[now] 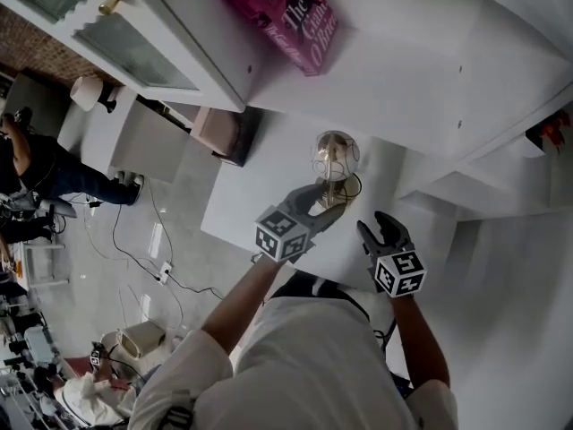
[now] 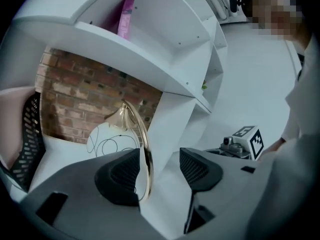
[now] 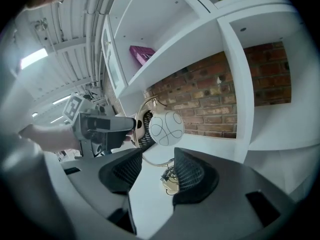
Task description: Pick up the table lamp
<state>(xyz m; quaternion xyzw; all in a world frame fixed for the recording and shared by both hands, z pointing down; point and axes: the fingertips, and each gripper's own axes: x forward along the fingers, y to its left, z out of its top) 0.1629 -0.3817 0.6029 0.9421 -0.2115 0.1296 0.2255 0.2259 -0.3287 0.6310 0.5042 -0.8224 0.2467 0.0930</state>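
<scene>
The table lamp (image 1: 336, 158) stands on the white surface (image 1: 246, 209) below the shelf (image 1: 358, 79). Its gold stem (image 2: 144, 144) sits between the left gripper's (image 2: 160, 170) parted jaws, unclamped. This looks like the reach step; the next move is closing squarely on that thin stem. The right gripper (image 3: 156, 173) hangs nearby, released and empty. I cannot tell whether the stem touches a pad, and the lamp base is mostly hidden.

bench (image 1: 235, 206): white, backed by brick wall | on it: table lamp (image 1: 335, 158) upright, coiled cord (image 3: 169, 180) at its base | shelf (image 1: 403, 79) above: magenta book (image 1: 288, 14)
</scene>
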